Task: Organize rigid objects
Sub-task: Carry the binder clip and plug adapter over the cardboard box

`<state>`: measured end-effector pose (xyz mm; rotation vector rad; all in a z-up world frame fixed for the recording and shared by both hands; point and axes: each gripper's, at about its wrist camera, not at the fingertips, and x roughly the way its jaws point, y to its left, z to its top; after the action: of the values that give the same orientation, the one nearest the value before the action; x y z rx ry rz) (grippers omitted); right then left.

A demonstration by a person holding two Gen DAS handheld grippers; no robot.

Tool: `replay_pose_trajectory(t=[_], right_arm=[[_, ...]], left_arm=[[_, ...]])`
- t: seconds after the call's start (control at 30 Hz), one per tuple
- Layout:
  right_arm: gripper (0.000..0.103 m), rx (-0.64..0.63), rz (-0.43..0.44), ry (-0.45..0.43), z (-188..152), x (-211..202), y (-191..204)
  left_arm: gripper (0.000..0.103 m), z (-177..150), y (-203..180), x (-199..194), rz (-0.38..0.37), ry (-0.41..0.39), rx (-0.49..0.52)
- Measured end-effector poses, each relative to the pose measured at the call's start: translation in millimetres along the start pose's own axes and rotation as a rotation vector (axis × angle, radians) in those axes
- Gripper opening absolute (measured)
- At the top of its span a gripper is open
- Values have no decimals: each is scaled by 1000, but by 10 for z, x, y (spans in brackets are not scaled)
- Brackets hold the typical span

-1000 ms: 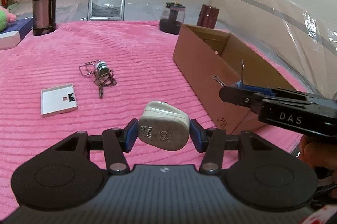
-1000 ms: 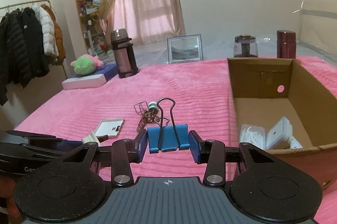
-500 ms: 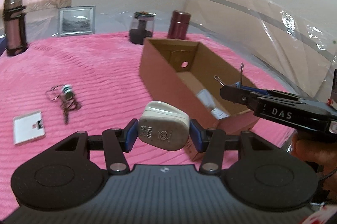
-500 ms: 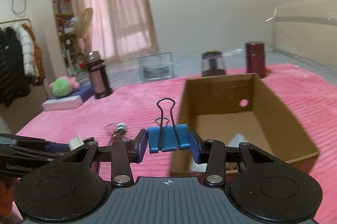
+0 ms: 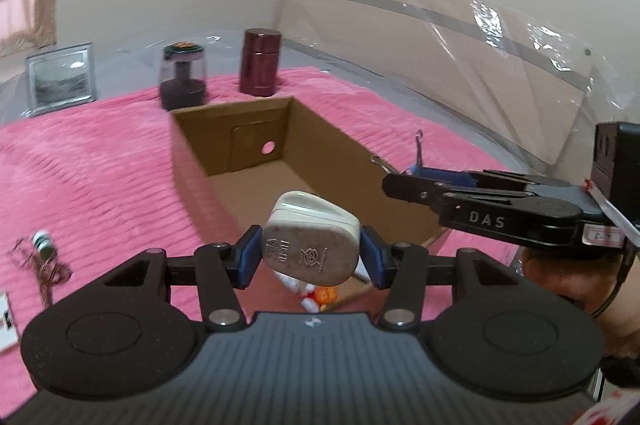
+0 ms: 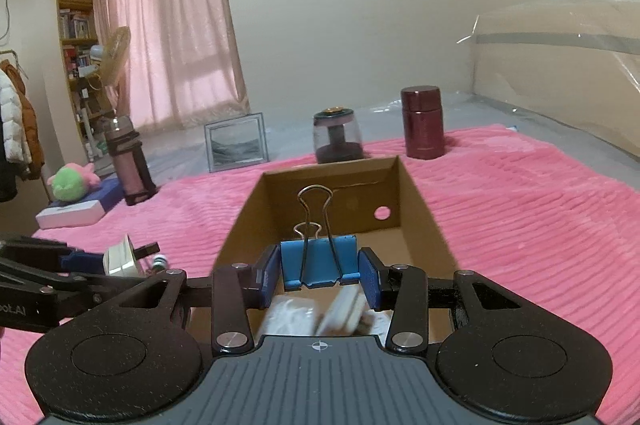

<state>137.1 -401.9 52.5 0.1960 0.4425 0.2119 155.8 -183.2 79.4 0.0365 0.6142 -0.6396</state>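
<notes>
Pink ribbed bedding (image 6: 520, 209) covered the bed, with a cardboard box (image 5: 328, 141) lying open near its far right side, in front of a dark jar (image 6: 338, 137) and a maroon canister (image 6: 422, 123). Each hand-held gripper was carrying something over the box's near end: the left hand-held gripper (image 5: 310, 257) was clamped on a white plug adapter (image 5: 310, 241), and the right hand-held gripper (image 6: 318, 273) was clamped on a blue binder clip (image 6: 318, 261). A few white items (image 6: 316, 313) lay in the box already, blurred. A keyring (image 5: 42, 257) and a white card (image 5: 6, 321) were left on the bedding toward the left edge. The step looked like delivery; next, both grips likely needed lowering inside the walls, then releasing clear of each other.
</notes>
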Motion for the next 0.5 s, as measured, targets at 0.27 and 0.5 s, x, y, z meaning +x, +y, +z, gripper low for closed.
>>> replay_pose_trajectory(t=[0.27,0.5], right_arm=[[39,-119,15,67,230,303,-275],[39,-254,56,161,380,743,-392]], left_arm=[[47,427,90,450,-47,49,133],[47,709,208,1016,-52,151,283]])
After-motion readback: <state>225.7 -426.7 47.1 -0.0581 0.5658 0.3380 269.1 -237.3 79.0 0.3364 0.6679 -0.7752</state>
